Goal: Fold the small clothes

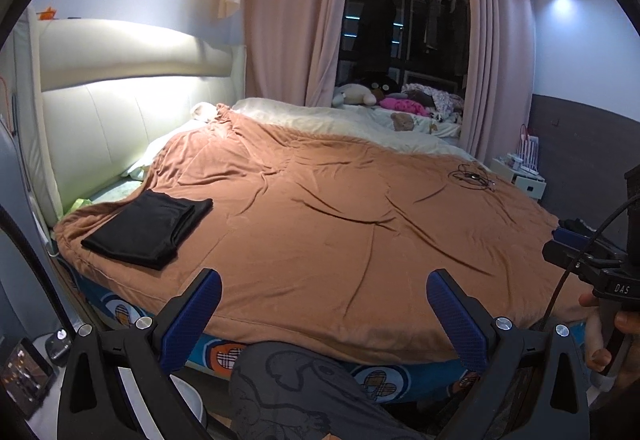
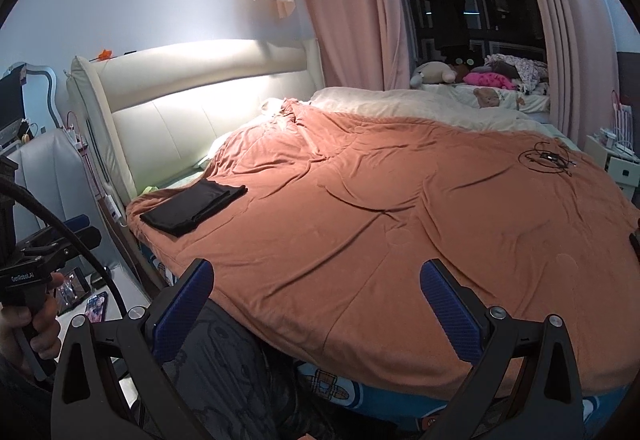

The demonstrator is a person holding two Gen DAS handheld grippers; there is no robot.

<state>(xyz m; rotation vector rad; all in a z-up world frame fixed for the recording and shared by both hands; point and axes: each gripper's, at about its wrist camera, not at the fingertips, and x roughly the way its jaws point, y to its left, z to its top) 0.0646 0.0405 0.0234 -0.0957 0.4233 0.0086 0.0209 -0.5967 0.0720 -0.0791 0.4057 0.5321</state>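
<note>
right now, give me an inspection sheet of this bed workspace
surface: brown blanket spread over the bed, wrinkled
job's things: black garment lies folded near the headboard-side corner; no unfolded clothes seen on the blanket
clutter: nothing else seen on the blanket
grippers: left tongs open, empty; right tongs open, empty, both at the near bed edge
cables: thin black cable coiled on the far right of the blanket
surroundings: cream headboard, pink curtains, stuffed toys by the window
</note>
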